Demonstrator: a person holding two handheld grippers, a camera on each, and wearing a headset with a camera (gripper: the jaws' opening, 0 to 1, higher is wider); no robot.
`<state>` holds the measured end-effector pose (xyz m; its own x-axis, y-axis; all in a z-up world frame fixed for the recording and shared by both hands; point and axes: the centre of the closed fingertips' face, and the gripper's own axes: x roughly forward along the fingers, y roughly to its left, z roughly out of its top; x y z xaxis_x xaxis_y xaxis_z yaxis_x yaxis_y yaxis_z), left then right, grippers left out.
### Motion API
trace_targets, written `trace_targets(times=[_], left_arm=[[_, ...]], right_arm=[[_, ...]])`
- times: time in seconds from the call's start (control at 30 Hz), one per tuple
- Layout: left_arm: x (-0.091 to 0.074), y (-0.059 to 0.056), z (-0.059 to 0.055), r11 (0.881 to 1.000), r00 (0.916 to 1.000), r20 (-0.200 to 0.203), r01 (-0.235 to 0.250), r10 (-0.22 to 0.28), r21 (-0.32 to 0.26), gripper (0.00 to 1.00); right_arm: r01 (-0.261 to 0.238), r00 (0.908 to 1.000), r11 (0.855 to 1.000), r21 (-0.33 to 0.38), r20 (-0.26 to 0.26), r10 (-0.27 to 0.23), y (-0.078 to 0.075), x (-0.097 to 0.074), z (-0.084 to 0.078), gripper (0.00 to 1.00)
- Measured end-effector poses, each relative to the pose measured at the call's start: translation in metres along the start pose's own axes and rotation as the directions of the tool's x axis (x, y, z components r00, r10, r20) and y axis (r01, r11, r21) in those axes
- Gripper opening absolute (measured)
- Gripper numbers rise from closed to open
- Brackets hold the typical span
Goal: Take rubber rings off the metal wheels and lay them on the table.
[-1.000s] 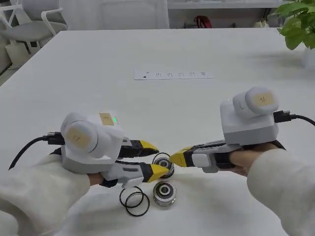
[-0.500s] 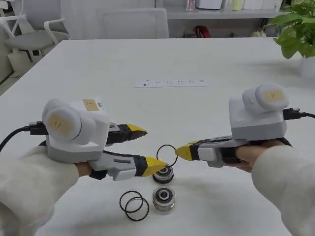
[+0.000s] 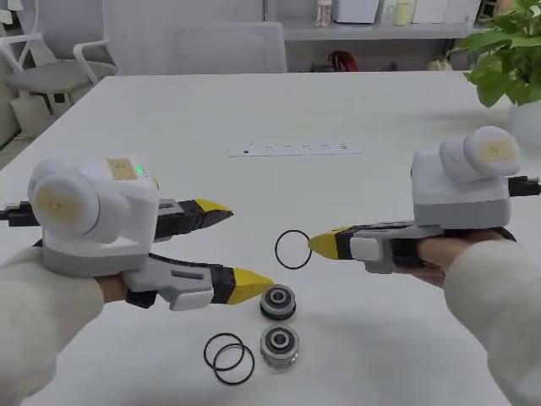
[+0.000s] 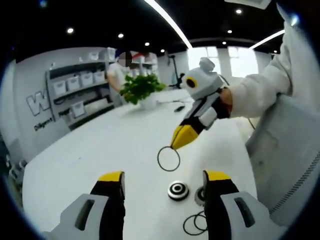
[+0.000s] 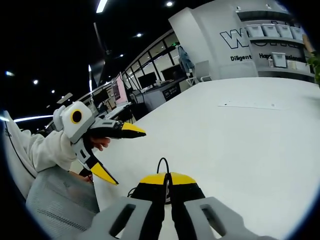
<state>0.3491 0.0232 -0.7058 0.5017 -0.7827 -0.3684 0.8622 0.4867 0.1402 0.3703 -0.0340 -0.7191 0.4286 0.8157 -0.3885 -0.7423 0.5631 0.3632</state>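
Jaws of left gripper stand wide apart and empty; two laid rings and the wheels lie just under its lower tip. One ring hangs at the tip of the right gripper, pinched between its closed jaws; better to lower it flat onto the table before opening.

Two round metal wheels set at lower centre on the white table, two black rubber rings overlapped left of the nearer one, a third ring pinched mid-frame by the right gripper.
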Motion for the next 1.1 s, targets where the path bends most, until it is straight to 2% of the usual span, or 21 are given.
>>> trace_targets(times=[0.13, 0.33, 0.5, 0.83, 1.1], left_arm=[[-0.007, 0.004, 0.0, 1.0, 0.9998, -0.003, -0.019, 0.019, 0.003, 0.65], [-0.018, 0.008, 0.004, 0.999, 0.9988, 0.015, -0.047, 0.047, -0.009, 0.65], [-0.029, 0.007, -0.005, 0.998, 0.9979, -0.008, -0.065, 0.065, -0.006, 0.66], [-0.047, 0.011, -0.006, 0.994, 0.9938, 0.005, -0.111, 0.111, -0.025, 0.69], [-0.055, 0.007, -0.016, 0.992, 0.9923, -0.018, -0.123, 0.123, -0.024, 0.7]], right_arm=[[0.0, 0.9997, 1.0, 0.007, 0.023, 0.0, 0.001, -0.003, 0.006, 0.0], [-0.002, 0.9985, 1.0, 0.015, 0.054, 0.001, 0.0, -0.007, 0.014, 0.0], [-0.004, 0.9974, 1.0, 0.02, 0.072, 0.002, 0.001, -0.01, 0.019, 0.0], [-0.013, 0.994, 1.0, 0.019, 0.109, 0.011, 0.005, -0.014, 0.03, 0.0], [-0.029, 0.993, 1.0, 0.008, 0.115, 0.028, 0.011, -0.013, 0.033, 0.0]])
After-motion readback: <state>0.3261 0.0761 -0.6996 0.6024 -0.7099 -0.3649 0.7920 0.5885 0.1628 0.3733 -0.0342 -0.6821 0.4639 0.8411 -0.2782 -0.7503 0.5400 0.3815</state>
